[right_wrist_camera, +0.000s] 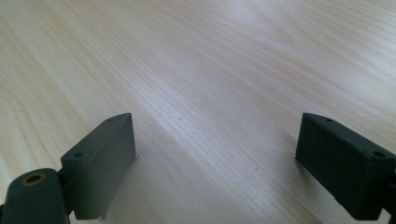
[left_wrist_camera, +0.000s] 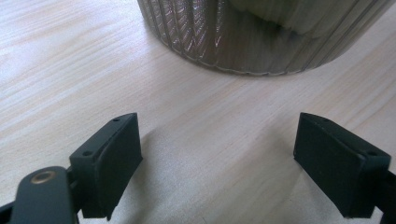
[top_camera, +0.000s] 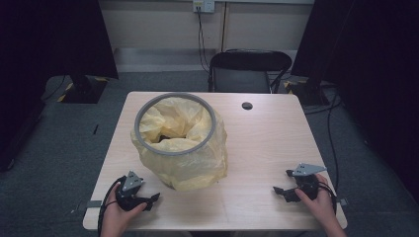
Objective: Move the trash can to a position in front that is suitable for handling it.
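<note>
A round bin (top_camera: pixel 175 140) with a grey rim ring (top_camera: pixel 211 133) stands on the left half of the light wooden table (top_camera: pixel 262 143). A yellow plastic bag lines it and drapes over its sides. My left gripper (top_camera: pixel 150 201) rests low near the table's front left, just in front of the bin, jaws wide apart with nothing between them. In the left gripper view the bin's ribbed wall (left_wrist_camera: pixel 243 42) rises close ahead of the left gripper (left_wrist_camera: pixel 217 158). My right gripper (top_camera: pixel 284 192) sits near the front right corner, open over bare wood, as the right gripper view shows (right_wrist_camera: pixel 215 163).
A small dark cable hole (top_camera: pixel 247 105) marks the table's far side. A black chair (top_camera: pixel 247 71) stands behind the table. Dark stands and cables sit on the grey floor at both sides. Bare tabletop stretches between the bin and the right gripper.
</note>
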`<state>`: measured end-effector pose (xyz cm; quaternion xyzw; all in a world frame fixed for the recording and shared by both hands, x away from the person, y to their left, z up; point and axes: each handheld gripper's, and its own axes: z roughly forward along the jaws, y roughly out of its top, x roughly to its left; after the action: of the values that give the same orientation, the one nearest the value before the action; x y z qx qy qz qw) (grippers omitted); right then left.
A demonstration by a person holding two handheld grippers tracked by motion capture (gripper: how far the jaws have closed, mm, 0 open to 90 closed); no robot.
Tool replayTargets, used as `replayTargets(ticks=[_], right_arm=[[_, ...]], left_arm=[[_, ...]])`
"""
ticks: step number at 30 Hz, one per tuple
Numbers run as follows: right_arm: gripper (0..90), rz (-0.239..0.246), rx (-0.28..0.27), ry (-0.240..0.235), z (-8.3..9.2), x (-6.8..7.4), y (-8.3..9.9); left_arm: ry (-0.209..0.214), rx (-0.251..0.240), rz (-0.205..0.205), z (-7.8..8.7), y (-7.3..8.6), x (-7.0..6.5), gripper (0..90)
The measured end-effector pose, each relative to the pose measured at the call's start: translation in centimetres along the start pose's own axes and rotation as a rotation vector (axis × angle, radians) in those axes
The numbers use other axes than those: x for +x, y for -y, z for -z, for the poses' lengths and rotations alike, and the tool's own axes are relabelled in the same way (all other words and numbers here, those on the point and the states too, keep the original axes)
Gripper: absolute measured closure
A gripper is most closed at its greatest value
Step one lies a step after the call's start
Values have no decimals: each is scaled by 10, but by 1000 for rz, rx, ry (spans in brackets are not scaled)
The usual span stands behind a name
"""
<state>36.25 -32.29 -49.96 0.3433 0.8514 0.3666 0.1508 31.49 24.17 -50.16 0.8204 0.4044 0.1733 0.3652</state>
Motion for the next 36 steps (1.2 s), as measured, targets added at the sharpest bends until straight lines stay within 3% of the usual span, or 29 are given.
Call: replayTargets(ticks=[5,10,16,29,33,36], right_arm=[[109,-2,1,0,0,0,0],[106,-1,1,-7,0,0,0],[106,0,1,-8,0,0,0],[106,0,0,-8,0,0,0],[106,0,0,-8,0,0,0],[106,-1,1,-8,0,0,0]], left_arm=[[4,0,-2,2,1,-1,152],[41,-11,45,6,2,-1,157],[47,-52,60,10,-5,-4,156],[77,-135,17,5,-29,-30,160],[25,-116,24,-1,-36,-34,146],[5,-136,36,-3,-36,-31,149]])
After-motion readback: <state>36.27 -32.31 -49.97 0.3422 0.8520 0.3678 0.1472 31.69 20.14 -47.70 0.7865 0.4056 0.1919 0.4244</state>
